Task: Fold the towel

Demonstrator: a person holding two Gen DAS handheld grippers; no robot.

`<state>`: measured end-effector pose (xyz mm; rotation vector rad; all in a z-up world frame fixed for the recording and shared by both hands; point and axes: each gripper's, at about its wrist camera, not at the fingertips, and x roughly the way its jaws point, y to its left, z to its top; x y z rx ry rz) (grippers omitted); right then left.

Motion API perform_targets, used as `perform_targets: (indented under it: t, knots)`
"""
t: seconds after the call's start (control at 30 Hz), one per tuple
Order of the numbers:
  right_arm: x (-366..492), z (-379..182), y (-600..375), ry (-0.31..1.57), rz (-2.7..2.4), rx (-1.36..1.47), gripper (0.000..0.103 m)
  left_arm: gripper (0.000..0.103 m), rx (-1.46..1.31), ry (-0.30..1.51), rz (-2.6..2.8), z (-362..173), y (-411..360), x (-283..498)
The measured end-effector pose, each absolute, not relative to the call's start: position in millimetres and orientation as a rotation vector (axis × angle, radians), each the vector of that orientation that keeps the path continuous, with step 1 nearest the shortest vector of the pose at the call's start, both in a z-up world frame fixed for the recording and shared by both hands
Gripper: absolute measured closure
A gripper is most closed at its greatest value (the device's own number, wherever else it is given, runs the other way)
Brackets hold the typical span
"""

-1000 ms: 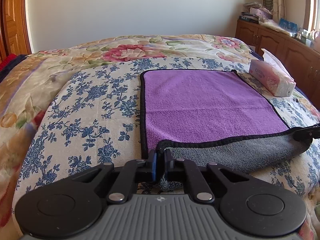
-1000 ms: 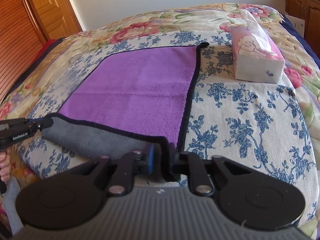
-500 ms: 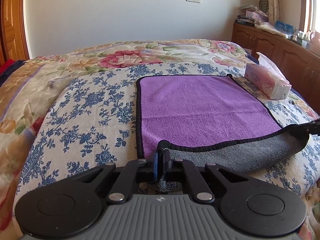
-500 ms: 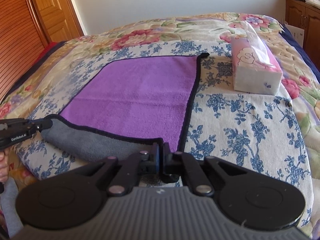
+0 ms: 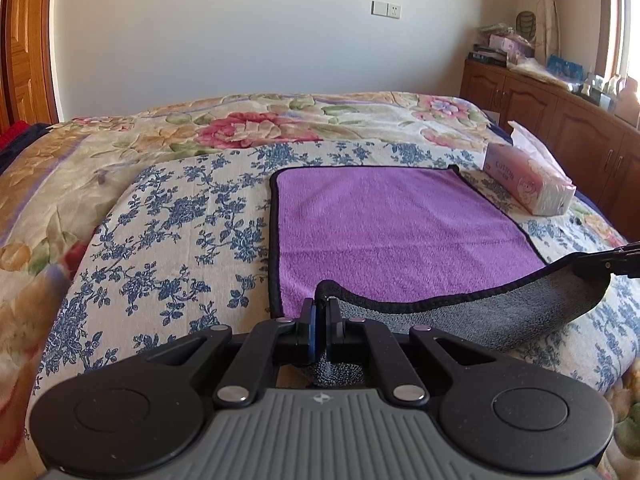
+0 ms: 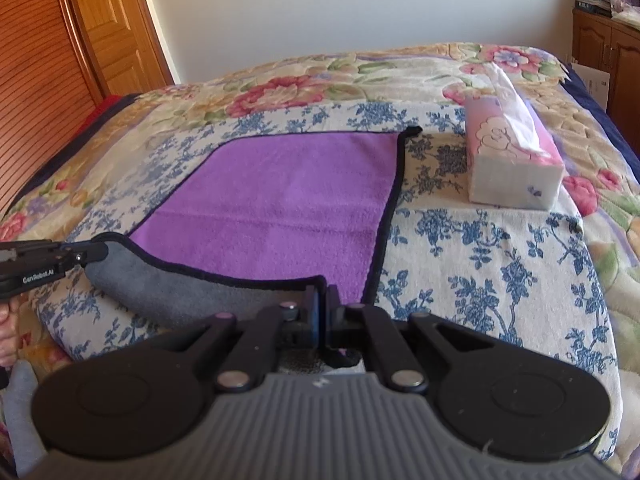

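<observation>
We are losing the pinched corners of the purple terry towel with black piping and grey underside [image 5: 400, 224] behind our own black fingers, and the far side of the pink tissue box [image 6: 516, 164] is lying out of sight. Compared with a second ago, we are holding the near edge higher, so more grey is showing and the hem is sagging between us. Our left hand-held gripper [image 5: 320, 312] is clamping the near left corner, fingers pressed together on the cloth; our right hand-held gripper [image 6: 322, 304] is clamping the near right corner likewise. The rest of the towel is lying flat, purple side up, on the blue-flowered white cloth [image 5: 180, 240] covering the bed.
</observation>
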<state>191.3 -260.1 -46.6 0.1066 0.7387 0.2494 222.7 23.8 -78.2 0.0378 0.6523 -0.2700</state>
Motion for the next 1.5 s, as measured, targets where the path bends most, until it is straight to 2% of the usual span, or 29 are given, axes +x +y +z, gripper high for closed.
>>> perform_targets:
  t: [0.27,1.5]
  knots:
    - [191,-40,-260,0.675,0.267,0.094,0.099,0.098,0.029,0.634,-0.274,-76,25,225]
    - [221,-31,-263,0.595,0.295,0.032,0.099,0.098,0.046,0.559,-0.302,-60,11,244]
